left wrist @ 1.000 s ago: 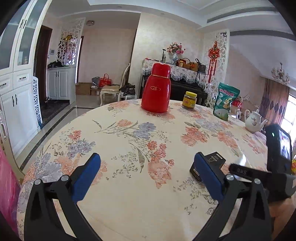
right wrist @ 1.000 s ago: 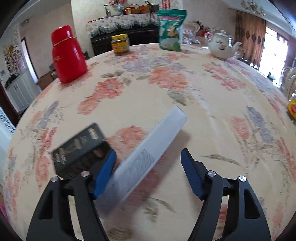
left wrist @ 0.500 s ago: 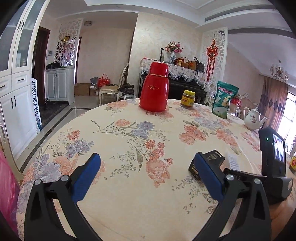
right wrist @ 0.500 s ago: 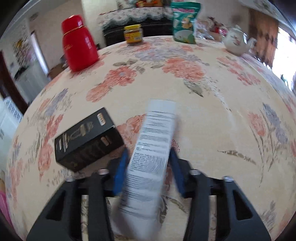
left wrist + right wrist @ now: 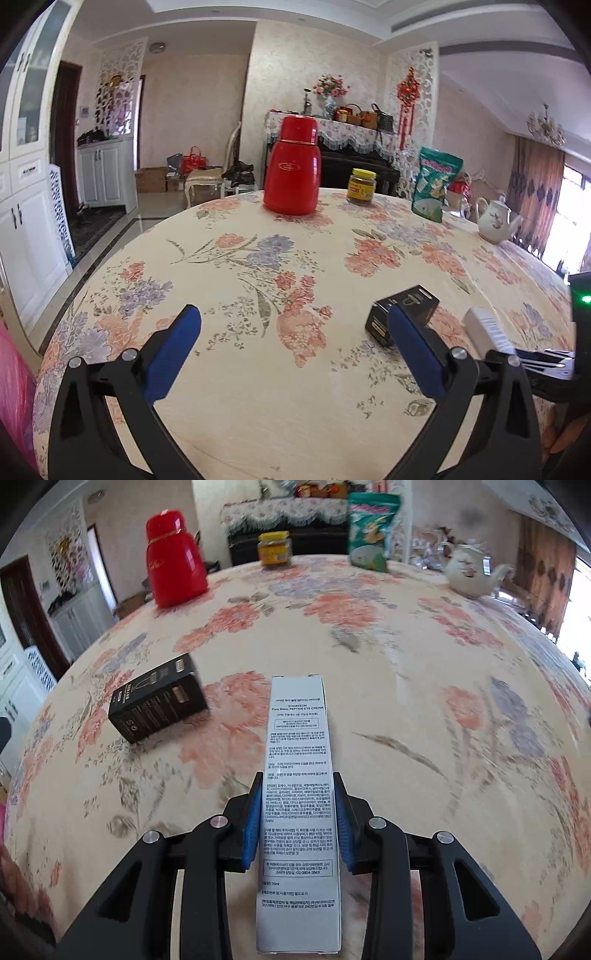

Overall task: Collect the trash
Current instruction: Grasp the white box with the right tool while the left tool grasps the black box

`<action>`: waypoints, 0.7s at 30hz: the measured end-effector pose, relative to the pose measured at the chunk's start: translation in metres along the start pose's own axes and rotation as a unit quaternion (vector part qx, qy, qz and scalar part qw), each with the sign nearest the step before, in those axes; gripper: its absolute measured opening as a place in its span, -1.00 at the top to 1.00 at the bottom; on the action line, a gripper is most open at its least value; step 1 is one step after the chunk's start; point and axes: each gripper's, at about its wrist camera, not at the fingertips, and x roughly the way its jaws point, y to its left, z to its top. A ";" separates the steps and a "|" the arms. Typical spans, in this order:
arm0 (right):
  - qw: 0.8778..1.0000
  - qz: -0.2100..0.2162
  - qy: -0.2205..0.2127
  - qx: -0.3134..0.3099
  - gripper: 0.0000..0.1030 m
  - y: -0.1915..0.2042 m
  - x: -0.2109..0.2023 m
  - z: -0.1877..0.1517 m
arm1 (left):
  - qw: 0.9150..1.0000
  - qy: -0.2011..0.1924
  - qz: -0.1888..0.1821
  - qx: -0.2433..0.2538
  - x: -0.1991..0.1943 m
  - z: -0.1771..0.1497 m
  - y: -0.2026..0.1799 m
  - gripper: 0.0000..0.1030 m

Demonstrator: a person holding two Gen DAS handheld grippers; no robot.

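Note:
My right gripper [image 5: 298,794] is shut on a long white eye cream box [image 5: 297,775], its blue pads pressed on both long sides, the box pointing forward over the floral tablecloth. The box's end also shows in the left wrist view [image 5: 484,330]. A black carton [image 5: 159,703] lies flat on the table to the left of the white box; it also shows in the left wrist view [image 5: 406,312], partly behind my right finger. My left gripper [image 5: 293,341] is open and empty, low over the table's near left part.
A red thermos [image 5: 292,177], a yellow-lidded jar [image 5: 361,186], a green snack bag [image 5: 436,182] and a white teapot [image 5: 495,223] stand at the far side of the round table [image 5: 229,280]. The table edge curves at the left, with floor and white cabinets beyond.
My right gripper has closed on the white box, which turned from diagonal to straight between the pads. The left gripper has stayed open with little movement.

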 end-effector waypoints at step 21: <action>0.994 0.042 -0.034 0.100 0.33 -0.053 -0.014 -0.003 | 0.976 0.150 -0.083 0.131 0.111 0.011 -0.101 -0.88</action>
